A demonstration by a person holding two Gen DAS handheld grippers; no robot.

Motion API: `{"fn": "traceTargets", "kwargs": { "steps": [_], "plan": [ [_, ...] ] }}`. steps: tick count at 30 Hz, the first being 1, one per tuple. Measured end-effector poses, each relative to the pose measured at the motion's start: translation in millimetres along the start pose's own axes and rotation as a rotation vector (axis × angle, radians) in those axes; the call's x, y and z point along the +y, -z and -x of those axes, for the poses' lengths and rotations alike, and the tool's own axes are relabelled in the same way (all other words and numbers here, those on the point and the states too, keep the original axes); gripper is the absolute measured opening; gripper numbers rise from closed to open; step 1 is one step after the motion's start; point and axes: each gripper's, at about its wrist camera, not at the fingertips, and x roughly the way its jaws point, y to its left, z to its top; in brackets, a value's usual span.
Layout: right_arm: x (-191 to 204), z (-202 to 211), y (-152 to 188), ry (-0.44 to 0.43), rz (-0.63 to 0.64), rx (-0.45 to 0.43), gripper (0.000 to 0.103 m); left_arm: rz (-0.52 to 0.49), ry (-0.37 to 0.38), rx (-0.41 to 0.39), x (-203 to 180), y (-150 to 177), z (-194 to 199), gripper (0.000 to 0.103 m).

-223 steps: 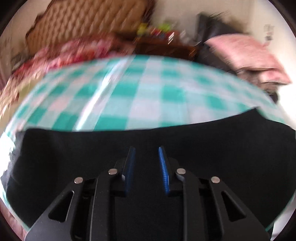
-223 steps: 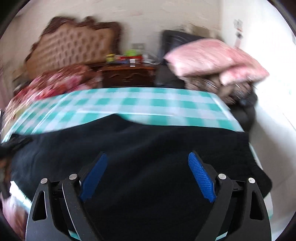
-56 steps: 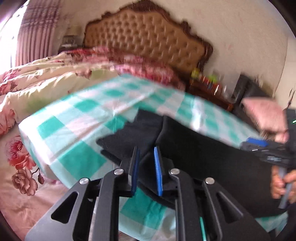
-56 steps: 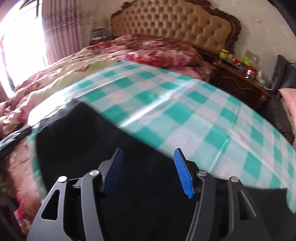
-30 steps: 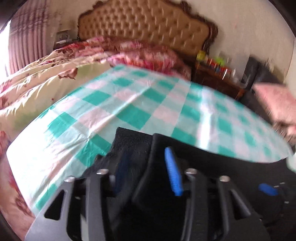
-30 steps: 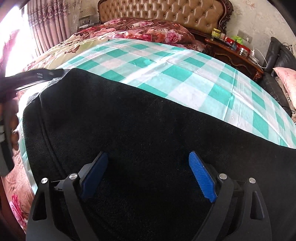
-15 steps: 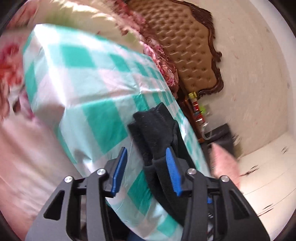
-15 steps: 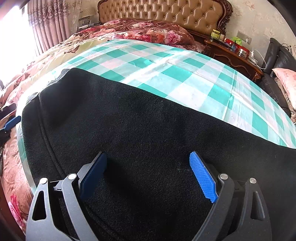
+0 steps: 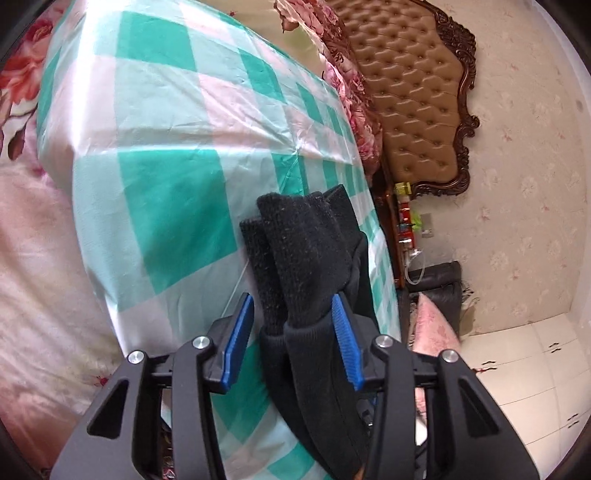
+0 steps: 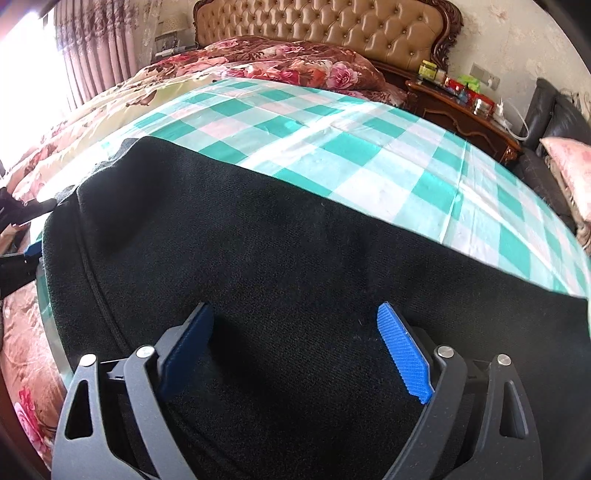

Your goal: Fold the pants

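Note:
The black pants (image 10: 280, 251) lie flat across a green and white checked sheet (image 10: 332, 147) on the bed. My right gripper (image 10: 295, 354) is open and rests low over the middle of the cloth, with nothing between its fingers. In the left wrist view, which is rolled sideways, the stacked end of the pants (image 9: 303, 251) sits between the fingers of my left gripper (image 9: 291, 336). The jaws are open, with a gap on the left side and the right pad close to the cloth. The left gripper also shows at the far left of the right wrist view (image 10: 22, 236).
A tufted brown headboard (image 10: 325, 26) and a floral quilt (image 10: 266, 62) lie beyond the sheet. A dark wooden nightstand (image 10: 461, 107) with small items stands at the right, beside a black chair with a pink pillow (image 10: 569, 155). The bed edge drops off at the left.
My left gripper has rolled sideways at the pants' end and now straddles the stacked cloth, jaws wider than 1.9 s ago. The right gripper has held nearly still over the cloth.

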Motion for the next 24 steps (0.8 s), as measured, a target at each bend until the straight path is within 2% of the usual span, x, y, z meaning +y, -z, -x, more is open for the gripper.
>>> {"fn": "traceTargets", "kwargs": {
  "steps": [5, 6, 9, 11, 13, 17, 19, 20, 22, 24],
  "plan": [
    [37.4, -3.4, -41.8, -0.065, 0.079, -0.017, 0.069, 0.01, -0.016, -0.002, -0.5, -1.7, -1.3, 0.042],
    [44.8, -11.4, -53.4, -0.073, 0.084, -0.004, 0.065, 0.013, -0.016, 0.0, -0.3, -2.1, -1.2, 0.042],
    [59.1, -39.0, -77.3, -0.059, 0.099, 0.041, 0.051, 0.027, -0.028, 0.013, -0.5, -1.4, -0.2, 0.042],
    [62.2, -55.0, -87.8, -0.018, 0.098, 0.054, 0.047, 0.021, -0.053, 0.016, -4.7, 0.5, -1.8, 0.042],
    [62.0, -63.0, -89.5, 0.003, 0.097, 0.056, 0.047, 0.019, -0.067, 0.018, -8.2, 2.1, -3.5, 0.042],
    [72.9, -65.8, -83.1, 0.063, 0.184, 0.03, 0.049, 0.015, -0.081, 0.015, -14.4, -0.2, -10.3, 0.042],
    [66.6, -63.0, -83.0, 0.036, 0.166, 0.028, 0.049, 0.01, -0.082, 0.016, -15.2, -1.6, -15.0, 0.037],
    [59.4, -57.7, -83.3, -0.005, 0.135, 0.028, 0.049, 0.008, -0.075, 0.015, -14.7, -2.4, -17.1, 0.033],
    [45.6, -43.6, -81.8, -0.068, 0.072, 0.02, 0.048, 0.009, -0.045, 0.01, -12.9, -3.2, -16.3, 0.027],
    [27.6, -21.8, -72.3, -0.093, 0.006, -0.004, 0.049, -0.016, -0.018, -0.003, -16.0, -1.1, -14.5, 0.023]
  ]
}}
